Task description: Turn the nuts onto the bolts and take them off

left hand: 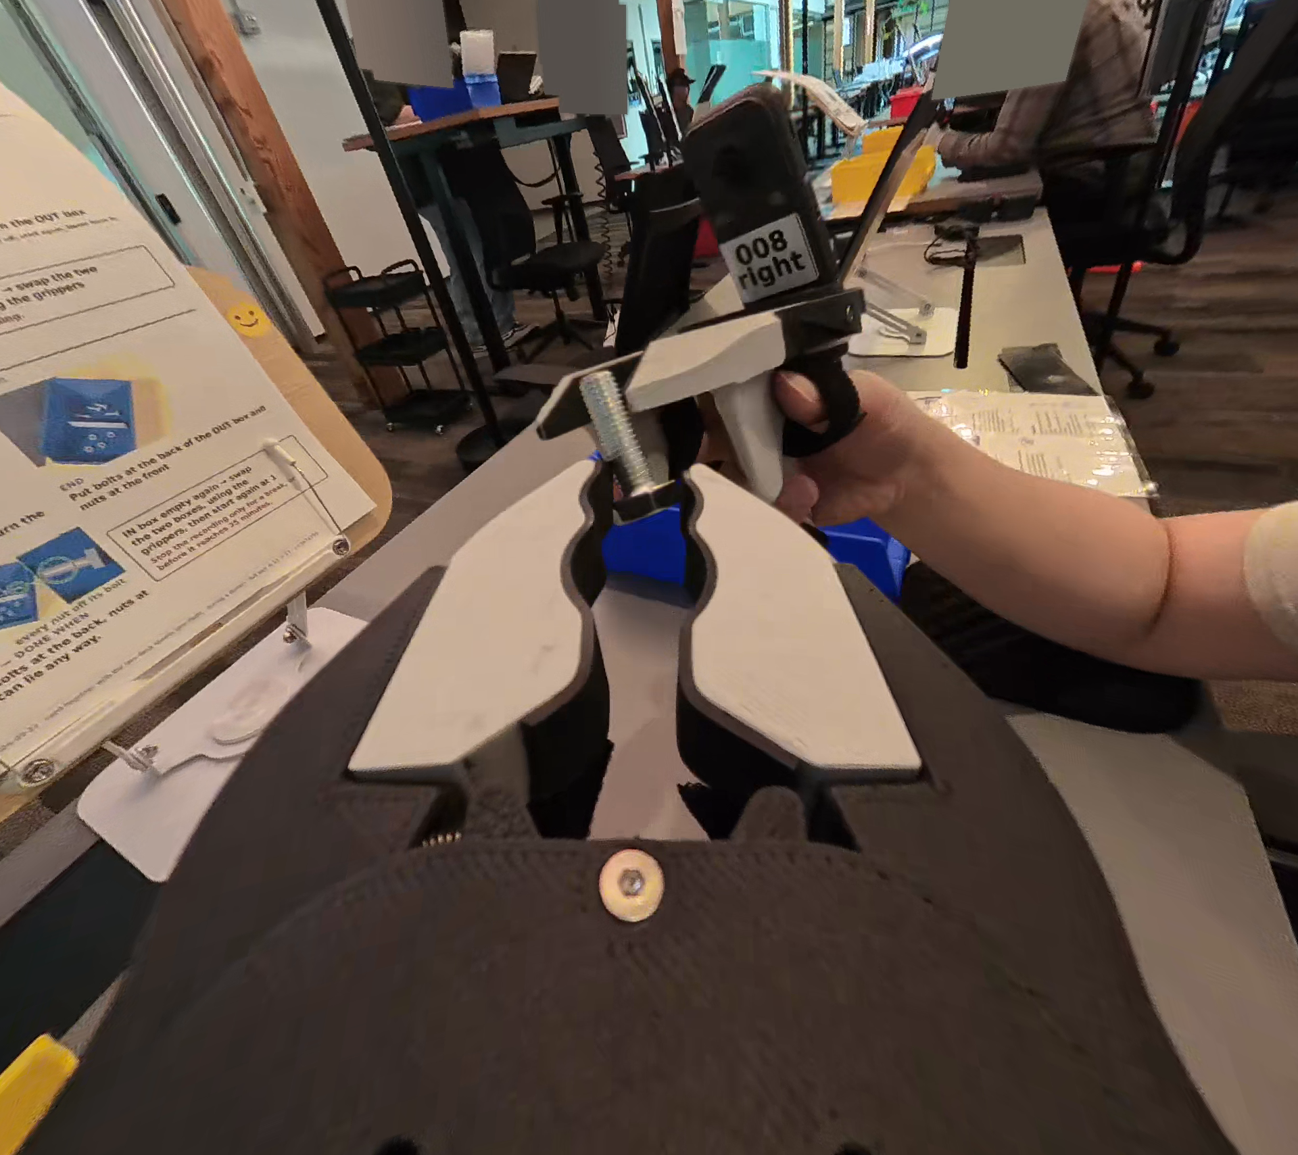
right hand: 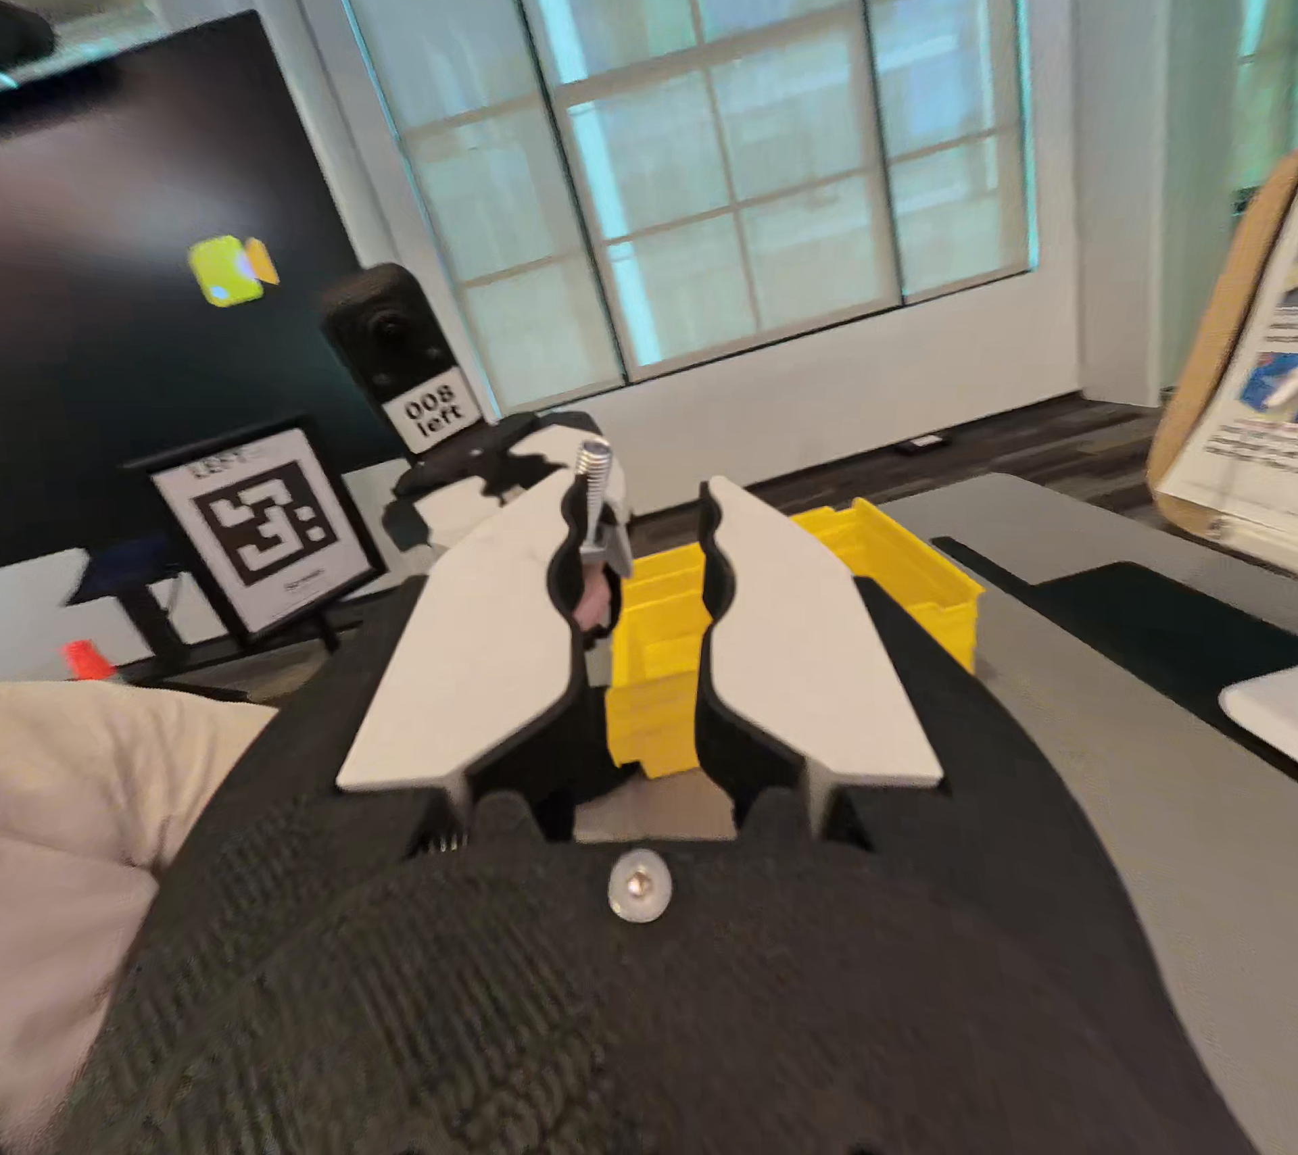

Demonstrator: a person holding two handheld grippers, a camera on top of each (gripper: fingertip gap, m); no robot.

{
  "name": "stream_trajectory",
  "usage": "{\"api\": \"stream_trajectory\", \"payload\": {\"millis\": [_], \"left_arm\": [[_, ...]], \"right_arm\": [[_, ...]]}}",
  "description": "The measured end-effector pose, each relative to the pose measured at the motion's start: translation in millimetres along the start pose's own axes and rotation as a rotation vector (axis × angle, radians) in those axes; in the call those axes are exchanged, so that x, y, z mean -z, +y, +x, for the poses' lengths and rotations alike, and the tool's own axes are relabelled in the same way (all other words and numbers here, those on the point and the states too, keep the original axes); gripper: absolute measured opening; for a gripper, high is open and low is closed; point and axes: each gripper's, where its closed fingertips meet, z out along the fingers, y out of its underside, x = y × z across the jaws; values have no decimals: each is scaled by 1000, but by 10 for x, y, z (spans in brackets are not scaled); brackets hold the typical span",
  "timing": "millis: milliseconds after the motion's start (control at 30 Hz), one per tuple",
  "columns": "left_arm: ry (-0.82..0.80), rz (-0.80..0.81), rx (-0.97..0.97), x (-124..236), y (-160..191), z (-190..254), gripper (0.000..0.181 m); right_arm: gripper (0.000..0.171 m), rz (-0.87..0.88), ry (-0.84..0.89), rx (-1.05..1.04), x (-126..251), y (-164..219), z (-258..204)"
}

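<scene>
Both views are bright under even indoor light. In the right wrist view, daylight pours through the window [right hand: 702,138] at twelve o'clock, and motion blur smears the whole frame. The left wrist view is sharp. Wide-angle distortion bends the post [left hand: 365,138] and edges; shadows stay soft on the counter [left hand: 1159,840].

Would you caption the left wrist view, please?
Left gripper grips the bolt by its head; right gripper at its tip.
</scene>
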Motion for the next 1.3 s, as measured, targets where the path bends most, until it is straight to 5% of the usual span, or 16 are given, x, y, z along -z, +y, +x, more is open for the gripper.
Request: {"api": "stream_trajectory", "payload": {"millis": [100, 300, 400, 533, 767, 867, 1300], "left_arm": [[19, -29, 9, -32, 76, -14, 18], [59, -89, 24, -66, 214, -36, 17], [58, -128, 4, -88, 285, -37, 18], [-86, -124, 8, 112, 169, -304, 44], [-199, 16, 70, 744, -338, -439, 54], [-215, 30, 55, 877, -426, -418, 54], [-140, -55, 87, 698, -228, -379, 54]], "right_arm": [[8, -34, -67, -9, -8, 53, -76], [22, -92, -57, 16, -22, 155, -36], [10, -117, -26, 61, -34, 204, 25], [10, -128, -12, 89, -84, 362, 161], [10, -496, -110, 3, -372, 1902, 476], [10, -700, -106, 149, -276, 2446, 613], [10, -931, -76, 275, 85, 2739, 894]]}}
